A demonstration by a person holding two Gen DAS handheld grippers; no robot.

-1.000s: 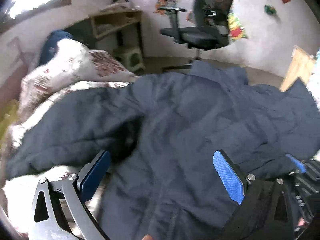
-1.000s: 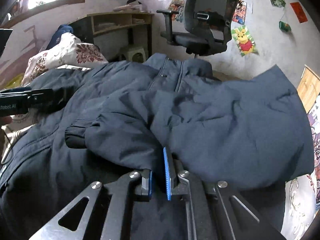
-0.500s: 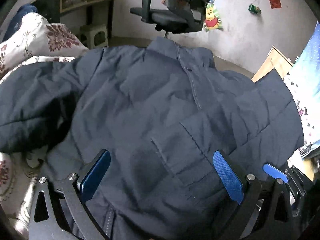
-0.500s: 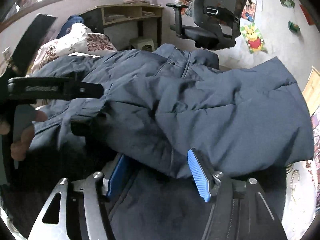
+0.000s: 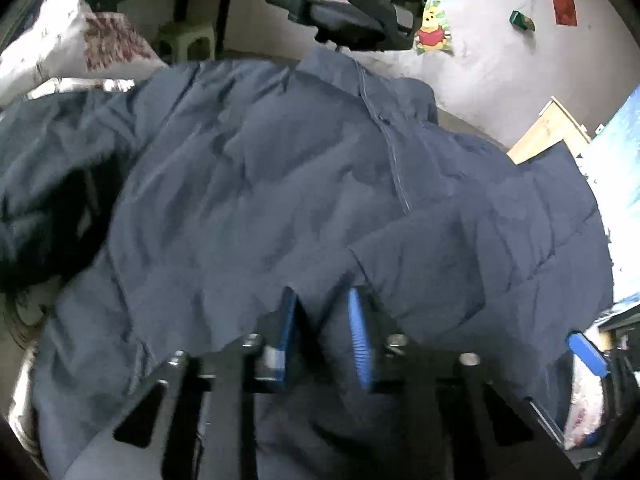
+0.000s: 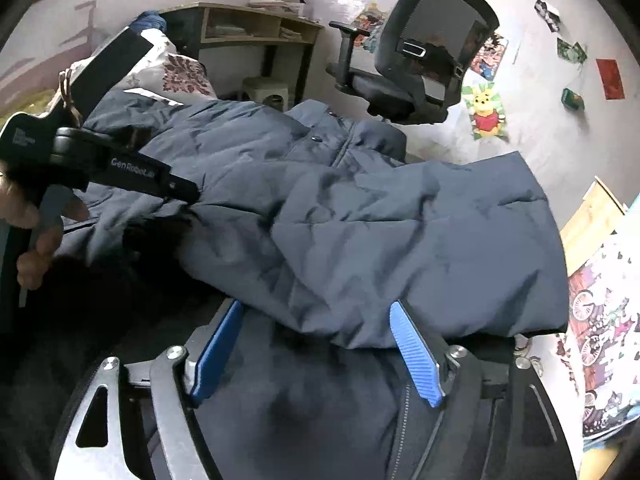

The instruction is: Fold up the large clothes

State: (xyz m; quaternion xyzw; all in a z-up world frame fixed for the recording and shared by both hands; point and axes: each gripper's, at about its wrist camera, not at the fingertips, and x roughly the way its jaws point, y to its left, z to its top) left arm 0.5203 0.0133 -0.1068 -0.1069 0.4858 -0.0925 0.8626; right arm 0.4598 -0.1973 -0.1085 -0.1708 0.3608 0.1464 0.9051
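Now the navy padded jacket (image 5: 280,184) sprawls across the frame's centre on the bed; the left gripper (image 5: 322,336) has just closed, pinching a puffy fold, while the right gripper (image 6: 316,352) has just opened, fabric loose between its jaws. It looks soft, bulky and slippery, best gripped at hems.

A bed (image 6: 600,320) covered by a patterned sheet is seen, its cartoon print left bare along the right edge. A large navy padded jacket (image 5: 280,184) is spread flat across most of it (collar toward the far end, 1 side panel folded over the front). A white pillow with dark red floral print (image 5: 80,40) is laid at the far left corner, just beside the jacket's sleeve (image 5: 44,168), which is bunched there.
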